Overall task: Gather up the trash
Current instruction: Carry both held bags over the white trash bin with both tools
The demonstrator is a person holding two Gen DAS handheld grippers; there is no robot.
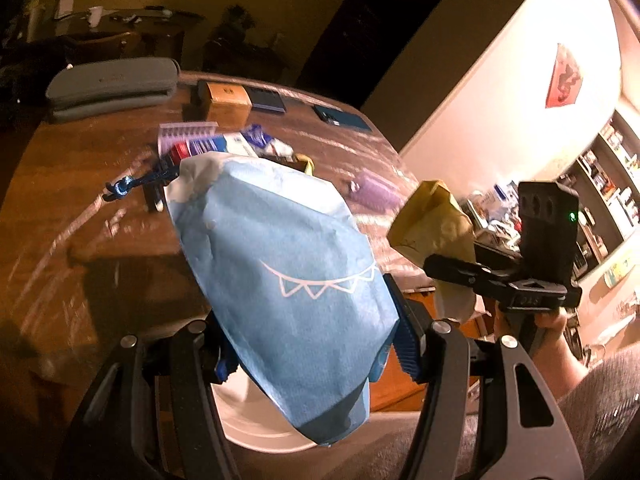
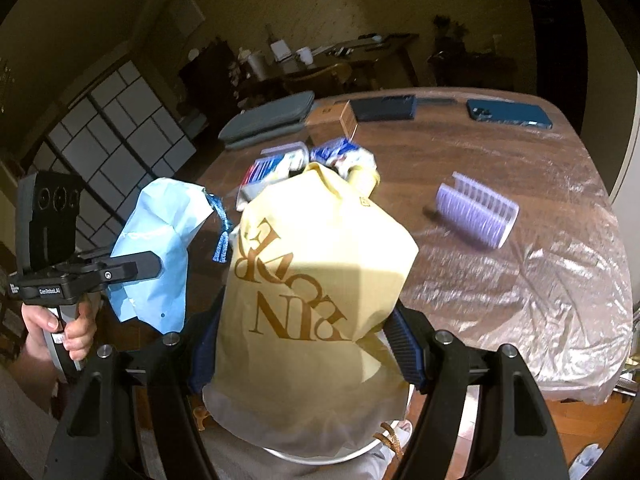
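The blue paper bag point(image 1: 280, 280) is sitting clamped in the jaws of the left gripper point(image 1: 312, 344), the ribbed blue pads point(image 1: 406, 344) pressing on its lower sides. Its long axis is running forward along the fingers and rising up and away from the camera, with its blue cord handle point(image 1: 132, 184) trailing off the far end. The yellow paper bag point(image 2: 316, 280) is sitting clamped likewise in the jaws of the right gripper point(image 2: 304, 344), long axis also lying along the fingers, its open mouth pointing toward the table point(image 2: 520, 240).

Both bags are hanging over the near edge of the table, side by side and just apart; the left wrist view is showing the yellow bag off to the right of the blue one. Under each bag a pale round rim point(image 1: 256, 436) is showing, possibly a bin or bowl; the bags are covering most of it, so its identity is uncertain.

The remaining loose trash is lying ahead of both sets of jaws: a heap of wrappers and packets point(image 2: 312, 160) just beyond the bag tips, and a purple ridged tray point(image 2: 476, 212) farther out, to the right of the yellow bag. The right gripper is therefore the nearer one to the tray, while the heap is lying roughly between the two. A clear plastic sheet point(image 2: 560, 280) is covering the right part of the table.
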